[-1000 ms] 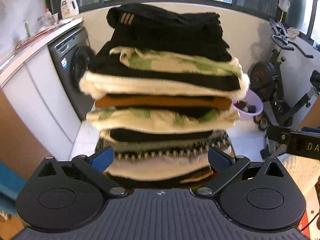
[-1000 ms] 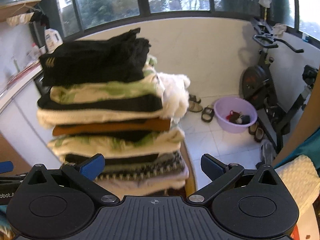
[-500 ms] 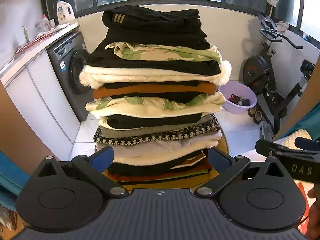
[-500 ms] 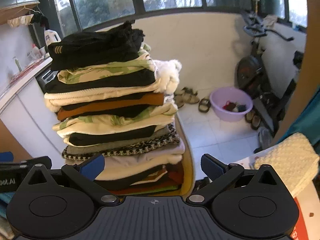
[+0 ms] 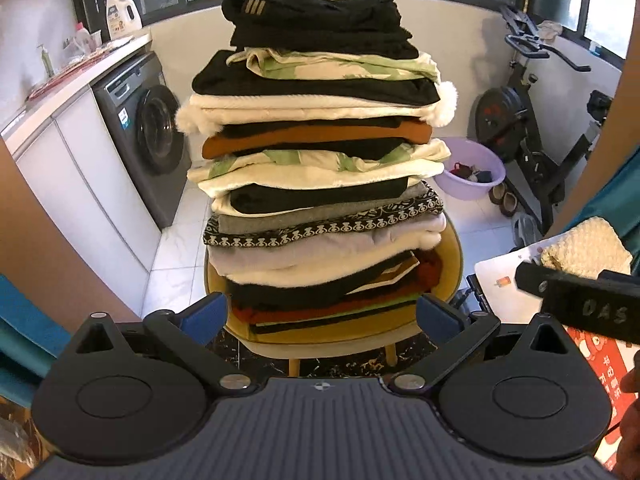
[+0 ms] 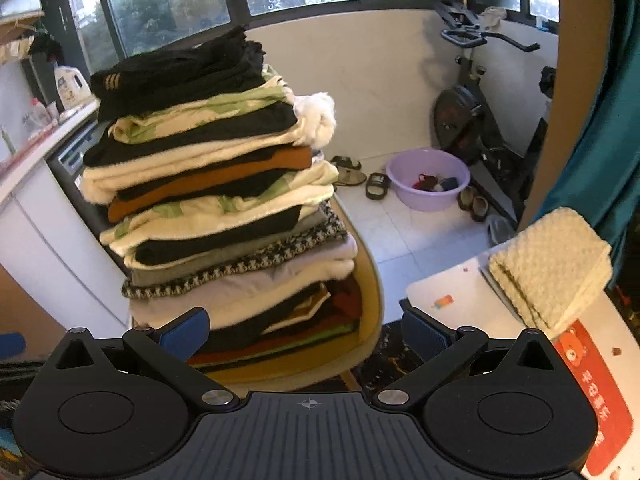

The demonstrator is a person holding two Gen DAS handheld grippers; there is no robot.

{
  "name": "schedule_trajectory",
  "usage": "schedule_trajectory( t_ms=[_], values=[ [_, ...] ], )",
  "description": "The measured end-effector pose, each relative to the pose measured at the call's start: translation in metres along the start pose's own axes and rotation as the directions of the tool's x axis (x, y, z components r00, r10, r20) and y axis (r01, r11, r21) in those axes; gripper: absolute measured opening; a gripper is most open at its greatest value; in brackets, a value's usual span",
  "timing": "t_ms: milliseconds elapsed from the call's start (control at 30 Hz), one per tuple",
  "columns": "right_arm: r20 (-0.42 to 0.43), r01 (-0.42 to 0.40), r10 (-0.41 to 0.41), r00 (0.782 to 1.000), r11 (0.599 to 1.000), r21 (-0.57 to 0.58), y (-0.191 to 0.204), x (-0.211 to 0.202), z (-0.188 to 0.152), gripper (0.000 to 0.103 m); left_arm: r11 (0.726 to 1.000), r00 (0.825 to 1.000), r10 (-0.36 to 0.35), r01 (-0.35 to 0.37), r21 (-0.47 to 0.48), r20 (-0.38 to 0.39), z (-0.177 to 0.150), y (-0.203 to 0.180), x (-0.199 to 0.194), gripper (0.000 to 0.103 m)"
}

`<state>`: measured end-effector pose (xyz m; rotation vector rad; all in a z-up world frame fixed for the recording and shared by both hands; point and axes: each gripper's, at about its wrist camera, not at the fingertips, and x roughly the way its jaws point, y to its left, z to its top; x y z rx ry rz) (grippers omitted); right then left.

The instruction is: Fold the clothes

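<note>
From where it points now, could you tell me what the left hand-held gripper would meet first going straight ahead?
Probably the stack of folded clothes on the yellow chair, around its lower layers; the open left hand-held gripper frames it, though depth is unclear.

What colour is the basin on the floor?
Light purple; the basin shows best in the right wrist view.

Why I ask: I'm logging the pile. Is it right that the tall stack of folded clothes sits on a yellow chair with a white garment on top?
Not quite: the top garment is black, as the left wrist view shows. The stack does sit on the yellow chair.
</note>
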<state>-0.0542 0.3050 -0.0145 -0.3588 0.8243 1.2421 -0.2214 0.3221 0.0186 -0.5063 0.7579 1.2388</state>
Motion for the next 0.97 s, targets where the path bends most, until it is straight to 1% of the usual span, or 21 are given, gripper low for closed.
schedule_trajectory(
  t_ms=[100,200,467,667,867,967],
  values=[
    [-0.008,0.022,-0.022,1.000,1.000,-0.001,0.008,-0.005,-0.011,0.102,1.000,1.000,-0.013,0.013,0.005,-0.005,-0.008,0.004,-0.007,0.102],
    [-0.018,0.037,-0.037,0.999,0.999,0.001,0.013,-0.012,-0.021,0.102,0.999,0.999,-0.034,0.034,-0.014,-0.014,-0.014,0.009,-0.014,0.102],
    [-0.016,0.069,-0.069,0.998,0.996,0.049,0.013,-0.030,-0.038,0.102,0.999,0.999,-0.050,0.050,0.011,-0.016,-0.024,0.012,-0.025,0.102],
    [-0.004,0.075,-0.075,0.997,0.995,0.067,0.014,-0.040,-0.044,0.102,0.998,0.998,-0.056,0.056,0.029,-0.013,-0.029,0.016,-0.031,0.102],
    [0.003,0.080,-0.081,0.997,0.994,0.080,0.016,-0.047,-0.048,0.102,0.996,0.997,-0.079,0.078,0.045,0.015,-0.030,0.019,-0.036,0.102],
    [-0.003,0.080,-0.080,0.997,0.993,0.081,0.017,-0.048,-0.050,0.102,0.995,0.997,-0.074,0.073,0.061,0.016,-0.031,0.018,-0.038,0.102]
  ],
)
